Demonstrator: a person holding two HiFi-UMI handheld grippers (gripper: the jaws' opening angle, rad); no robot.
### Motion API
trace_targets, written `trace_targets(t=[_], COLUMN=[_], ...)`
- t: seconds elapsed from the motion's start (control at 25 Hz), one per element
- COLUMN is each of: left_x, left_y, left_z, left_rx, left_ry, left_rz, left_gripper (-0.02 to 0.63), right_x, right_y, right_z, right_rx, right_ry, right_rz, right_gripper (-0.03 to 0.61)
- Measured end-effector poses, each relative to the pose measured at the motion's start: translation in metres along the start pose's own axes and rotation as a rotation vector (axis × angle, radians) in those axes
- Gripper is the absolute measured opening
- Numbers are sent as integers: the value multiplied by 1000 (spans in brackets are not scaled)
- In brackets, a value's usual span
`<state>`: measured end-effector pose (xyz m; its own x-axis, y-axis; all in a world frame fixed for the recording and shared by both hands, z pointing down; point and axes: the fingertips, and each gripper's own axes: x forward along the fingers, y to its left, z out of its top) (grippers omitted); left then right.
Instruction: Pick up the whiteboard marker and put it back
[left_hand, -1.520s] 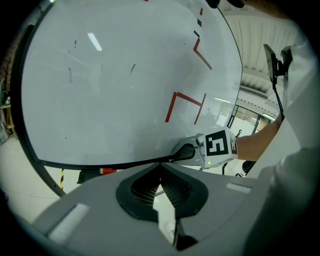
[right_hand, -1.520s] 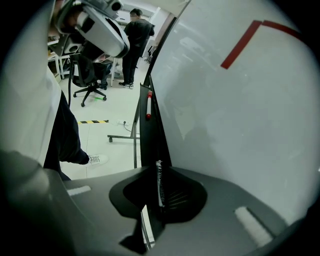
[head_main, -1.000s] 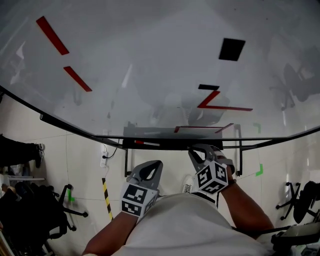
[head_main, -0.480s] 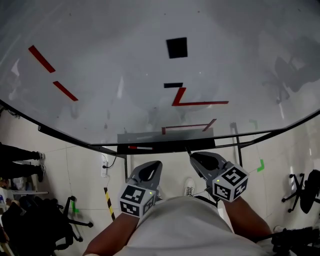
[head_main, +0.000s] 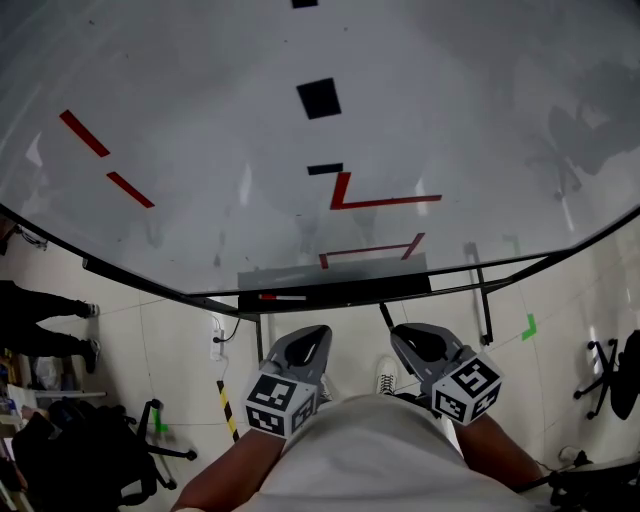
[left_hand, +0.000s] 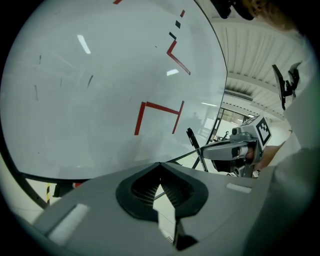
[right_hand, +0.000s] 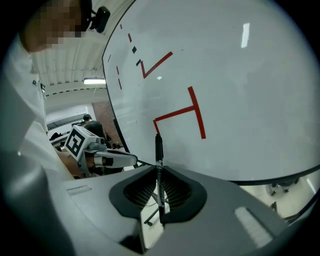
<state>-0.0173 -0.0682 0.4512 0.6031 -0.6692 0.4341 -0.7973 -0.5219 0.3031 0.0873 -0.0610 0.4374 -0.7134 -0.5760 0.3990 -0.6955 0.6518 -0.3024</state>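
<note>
Right claw (right_hand: 159, 176) is clamping a thin black whiteboard marker (right_hand: 158, 147) by its lower part, with the upper end pointing at the board. The left claw (left_hand: 160, 169) is sitting pinched together on nothing just beside it. Both are hovering below the board's bottom edge, short of the dark tray ledge (head_main: 340, 289) where the marker probably belongs.

Since the jaws are pinching a slim round barrel, the marker may be liable to swivel or slide out while being tilted flat. Coming in too steep, it could be knocking the board, or rolling off the narrow ledge.

Counting downward in size:
- one large glossy white whiteboard (head_main: 200, 110)
- one ledge
- two claws
- three black patches (head_main: 318, 98) on the board
- two short red dashes (head_main: 83, 133) at its left
- one red-and-white pen (head_main: 281, 297) lying on the ledge
- one held marker
</note>
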Motion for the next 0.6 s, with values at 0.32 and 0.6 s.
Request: trace_targets(t=[0.32, 0.6], left_x=[-4, -4], left_y=[-4, -6], left_z=[-3, 1], left_rx=[7, 35], left_ry=[-2, -12], left_rz=[-1, -13], left_gripper=[15, 15], right_x=[-2, 1], right_y=[4, 9], right_z=[5, 11], right_rx=[0, -22], right_ry=[-17, -16], right_rz=[8, 23], right_gripper=[41, 41])
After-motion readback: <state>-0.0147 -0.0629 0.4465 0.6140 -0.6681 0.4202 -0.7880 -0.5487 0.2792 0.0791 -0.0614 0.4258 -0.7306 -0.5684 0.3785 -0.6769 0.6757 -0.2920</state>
